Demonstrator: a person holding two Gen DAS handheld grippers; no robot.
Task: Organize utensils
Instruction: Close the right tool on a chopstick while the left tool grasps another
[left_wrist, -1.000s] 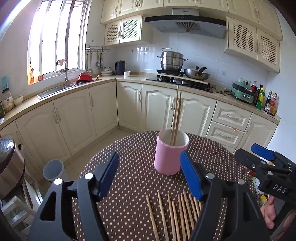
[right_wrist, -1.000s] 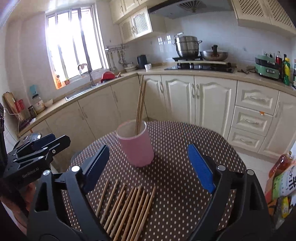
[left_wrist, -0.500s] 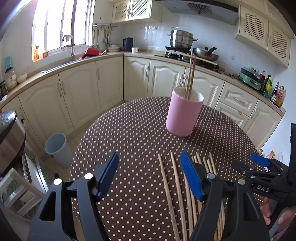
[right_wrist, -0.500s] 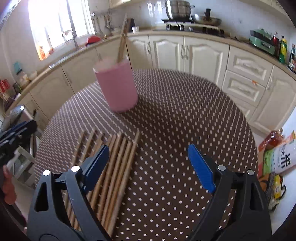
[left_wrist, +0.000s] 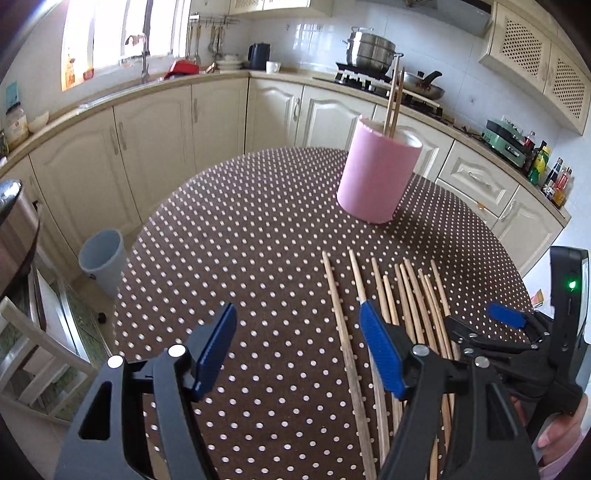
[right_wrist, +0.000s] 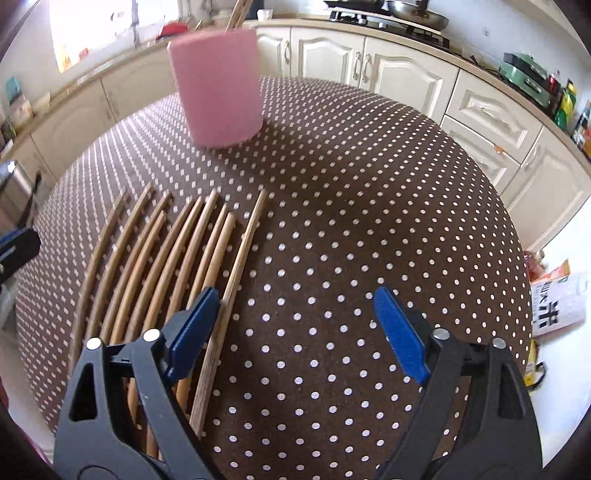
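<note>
A pink cup (left_wrist: 376, 181) (right_wrist: 218, 85) stands on the round brown dotted table (left_wrist: 258, 229) (right_wrist: 351, 177), with two wooden chopsticks (left_wrist: 393, 99) upright in it. Several loose chopsticks (left_wrist: 406, 295) (right_wrist: 155, 258) lie side by side in front of it. My left gripper (left_wrist: 297, 314) hovers open over their left end, and the leftmost stick runs under the gap near its right finger. My right gripper (right_wrist: 295, 295) (left_wrist: 480, 321) hangs over their right end with its jaws closing. The rightmost stick lies just inside its left finger, and no pad presses on it.
A grey bin (left_wrist: 101, 262) stands on the floor left of the table, next to a metal pot (left_wrist: 14, 221). Cream cabinets (left_wrist: 155, 140) and a stove with pans (left_wrist: 369, 48) line the far wall. Printed bags (right_wrist: 557, 306) lie on the floor at the right.
Both grippers have come down toward the table and tipped downward. The loose chopsticks now sit much closer beneath the fingers, and the pink cup has slid up in both views.
</note>
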